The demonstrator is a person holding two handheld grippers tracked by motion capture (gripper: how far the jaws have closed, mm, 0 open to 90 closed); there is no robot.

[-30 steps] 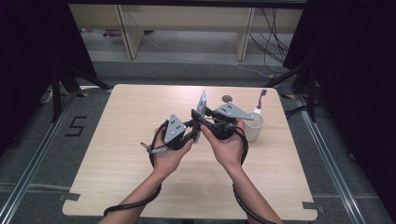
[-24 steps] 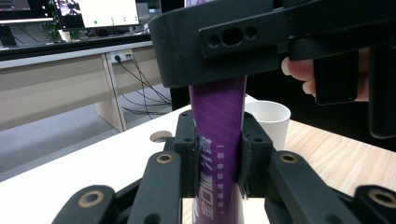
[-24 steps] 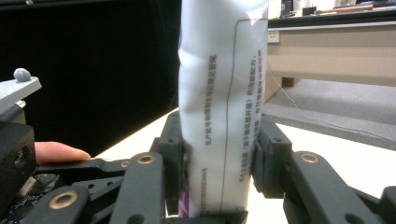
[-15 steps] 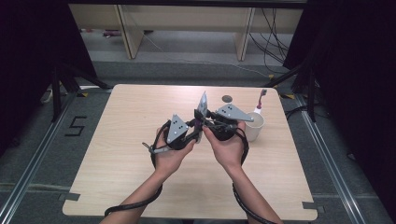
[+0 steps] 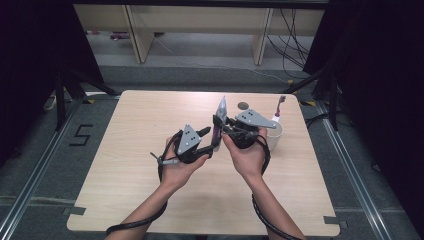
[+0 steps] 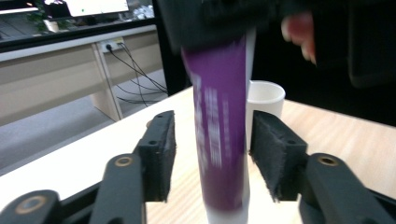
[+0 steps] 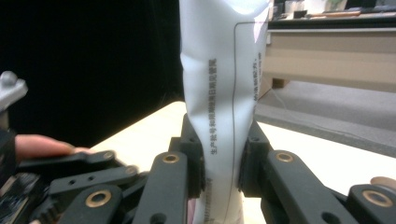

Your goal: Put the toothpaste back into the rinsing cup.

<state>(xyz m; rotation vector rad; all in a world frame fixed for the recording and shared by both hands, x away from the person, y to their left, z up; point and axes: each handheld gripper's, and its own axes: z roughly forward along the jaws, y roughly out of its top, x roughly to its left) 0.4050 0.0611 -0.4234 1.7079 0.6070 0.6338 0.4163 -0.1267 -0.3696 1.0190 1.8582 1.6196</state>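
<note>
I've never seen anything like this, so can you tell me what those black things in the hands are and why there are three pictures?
A person sits at a wooden table and holds a grabbing tool in each hand. One picture looks down from above; the other two come from small cameras riding on the tools. The right claw pinches a purple-and-white tube and holds it upright. The left claw has just been opening: the tube stands between its pads with gaps either side. On the table, a white cup holds a toothbrush, and a small dark round thing lies nearby.

place: likely lab | cues: black curtains (image 5: 30, 75), numbered floor tape (image 5: 81, 135), loose cables (image 5: 292, 30)
</note>
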